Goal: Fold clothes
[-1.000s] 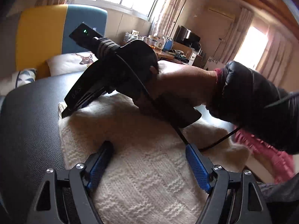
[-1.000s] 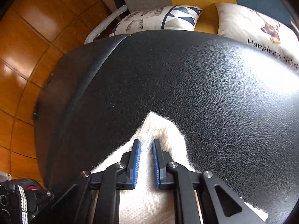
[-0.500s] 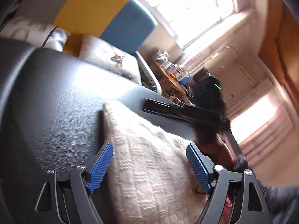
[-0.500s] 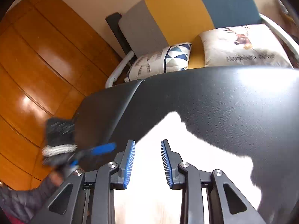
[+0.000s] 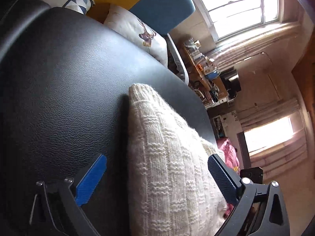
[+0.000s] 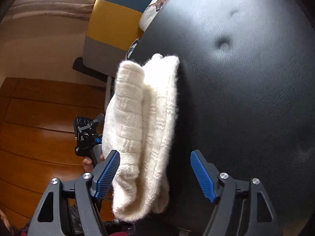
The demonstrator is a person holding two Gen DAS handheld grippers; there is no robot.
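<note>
A folded cream knitted sweater [image 5: 167, 157] lies on a black leather surface [image 5: 65, 82]. My left gripper [image 5: 157, 179] is open, its blue fingers either side of the sweater's near edge. In the right wrist view the sweater [image 6: 141, 127] shows as a thick folded stack on the leather [image 6: 246, 88]. My right gripper [image 6: 155, 175] is open with the stack's near end between its fingers. The left gripper's body [image 6: 86, 137] shows beyond the sweater.
Pillows [image 5: 135, 29] and a yellow and blue backrest [image 5: 163, 5] stand behind the surface. A cluttered desk [image 5: 206, 74] and windows are at the far right. A pink garment [image 5: 228, 153] lies past the sweater. Wooden panels [image 6: 39, 118] are at the left.
Both views have rolled sideways. My right gripper opened wide and now straddles the folded sweater. The right hand and gripper left the left wrist view.
</note>
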